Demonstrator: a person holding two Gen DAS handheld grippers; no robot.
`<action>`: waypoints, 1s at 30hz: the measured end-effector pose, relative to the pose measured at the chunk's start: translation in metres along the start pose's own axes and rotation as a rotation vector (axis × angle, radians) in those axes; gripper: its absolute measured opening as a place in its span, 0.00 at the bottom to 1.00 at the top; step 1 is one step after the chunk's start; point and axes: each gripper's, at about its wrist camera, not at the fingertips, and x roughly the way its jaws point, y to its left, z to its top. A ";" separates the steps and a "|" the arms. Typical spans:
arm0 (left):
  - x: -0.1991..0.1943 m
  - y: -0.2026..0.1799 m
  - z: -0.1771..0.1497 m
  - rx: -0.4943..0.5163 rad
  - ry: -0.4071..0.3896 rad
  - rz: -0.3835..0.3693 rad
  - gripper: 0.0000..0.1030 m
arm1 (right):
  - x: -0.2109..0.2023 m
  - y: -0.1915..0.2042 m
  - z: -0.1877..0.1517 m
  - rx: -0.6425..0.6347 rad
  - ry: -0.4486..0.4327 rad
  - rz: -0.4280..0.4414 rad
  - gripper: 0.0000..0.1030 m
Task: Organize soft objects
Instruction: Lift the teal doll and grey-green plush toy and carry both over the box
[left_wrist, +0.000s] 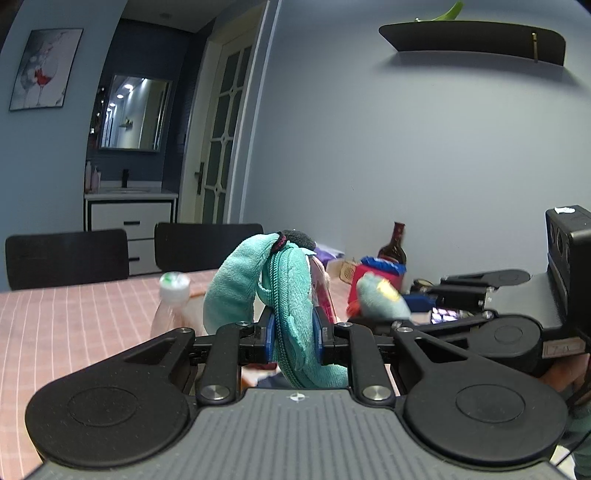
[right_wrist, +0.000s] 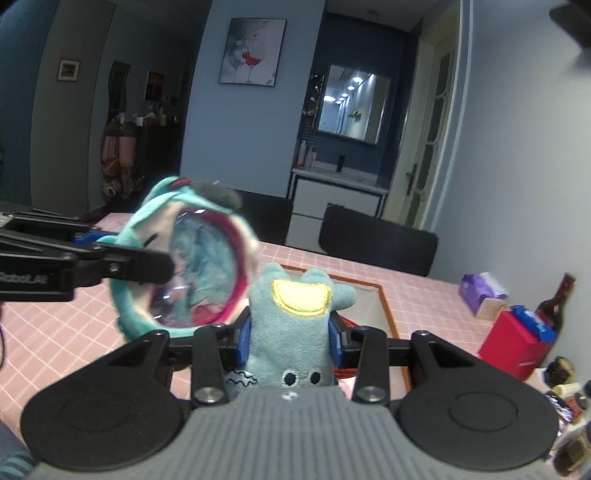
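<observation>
My left gripper (left_wrist: 293, 334) is shut on a teal plush pouch (left_wrist: 291, 295) with a zipper and a clear round window, held above the pink checked table (left_wrist: 74, 314). The pouch also shows in the right wrist view (right_wrist: 192, 258), with the left gripper (right_wrist: 110, 264) beside it. My right gripper (right_wrist: 290, 338) is shut on a small teal plush monster (right_wrist: 291, 328) with a yellow mouth, held upside down above the table (right_wrist: 74, 339). That plush also shows in the left wrist view (left_wrist: 380, 295), with the right gripper (left_wrist: 461, 295) at the right.
A framed tray (right_wrist: 384, 310) lies on the table behind the plush. A clear bottle (left_wrist: 171, 295) stands in front of the left gripper. A red box (right_wrist: 517, 347), a dark bottle (right_wrist: 554, 306), a tissue pack (right_wrist: 480, 291) and small jars crowd the wall side. Two black chairs (left_wrist: 66, 258) stand at the far edge.
</observation>
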 end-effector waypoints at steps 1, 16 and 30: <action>0.009 -0.002 0.005 0.003 -0.003 0.004 0.22 | 0.007 -0.007 0.003 0.016 0.015 0.011 0.38; 0.133 -0.012 0.012 0.126 0.095 0.140 0.22 | 0.105 -0.063 -0.018 0.156 0.253 0.100 0.39; 0.182 -0.014 -0.036 0.245 0.388 0.169 0.22 | 0.139 -0.075 -0.040 0.107 0.382 0.107 0.42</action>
